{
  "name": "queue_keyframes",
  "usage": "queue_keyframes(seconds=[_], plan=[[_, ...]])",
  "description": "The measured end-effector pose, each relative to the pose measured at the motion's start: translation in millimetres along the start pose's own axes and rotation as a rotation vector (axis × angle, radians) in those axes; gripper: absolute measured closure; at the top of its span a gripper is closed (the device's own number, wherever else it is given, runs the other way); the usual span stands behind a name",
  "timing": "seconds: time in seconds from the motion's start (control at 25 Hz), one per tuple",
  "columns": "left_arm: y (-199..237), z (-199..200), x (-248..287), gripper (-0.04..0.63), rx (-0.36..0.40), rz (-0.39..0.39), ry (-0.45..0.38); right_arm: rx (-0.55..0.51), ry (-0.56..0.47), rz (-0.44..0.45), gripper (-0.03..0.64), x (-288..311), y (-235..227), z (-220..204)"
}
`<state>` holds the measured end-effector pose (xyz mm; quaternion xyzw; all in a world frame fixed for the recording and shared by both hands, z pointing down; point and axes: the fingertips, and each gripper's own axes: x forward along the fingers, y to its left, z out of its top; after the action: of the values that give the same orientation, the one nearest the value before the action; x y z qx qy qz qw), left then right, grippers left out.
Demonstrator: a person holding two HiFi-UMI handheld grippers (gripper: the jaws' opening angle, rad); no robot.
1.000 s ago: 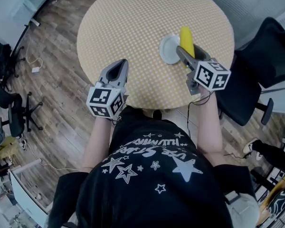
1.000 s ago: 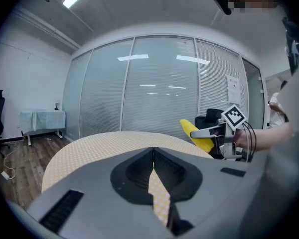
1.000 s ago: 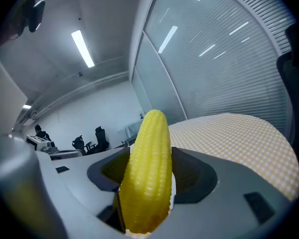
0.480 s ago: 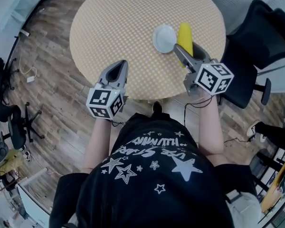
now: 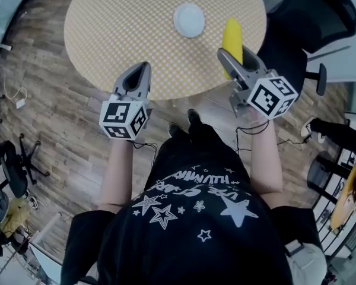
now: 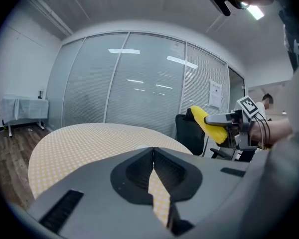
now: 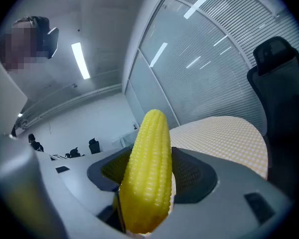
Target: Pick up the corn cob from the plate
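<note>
**Head view with both gripper views.** The corn cob (image 5: pixel 232 39) is gripped between the jaws of the right gripper (image 5: pixel 228 57). Its length is laid along the jaws and its rounded end projects past their tips. The ribbed pads are pressed against its two flanks. The cob is held in the air at the right-hand rim of the round checked desk (image 5: pixel 124 28). It is kept apart from the white plate (image 5: pixel 188 20), which stands on the desk to the cob's left. The left gripper (image 5: pixel 138 70) is held at the desk's near rim. Its jaws are closed tip to tip, with nothing between them.
</note>
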<state>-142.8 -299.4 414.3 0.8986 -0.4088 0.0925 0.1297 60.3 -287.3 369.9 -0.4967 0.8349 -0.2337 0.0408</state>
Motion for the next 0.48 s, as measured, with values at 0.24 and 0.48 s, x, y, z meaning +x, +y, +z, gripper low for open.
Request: queue_keyframes(seconds=[0.24, 0.48], plan=[[-21, 1, -11, 0.586, 0.003, 0.015, -0.012, 0.020, -0.012, 0.004, 0.347, -23, 1, -4], [-36, -3, -33, 0.586, 0.013, 0.082, -0.008, 0.015, -0.010, 0.076, 0.347, -30, 12, -6]])
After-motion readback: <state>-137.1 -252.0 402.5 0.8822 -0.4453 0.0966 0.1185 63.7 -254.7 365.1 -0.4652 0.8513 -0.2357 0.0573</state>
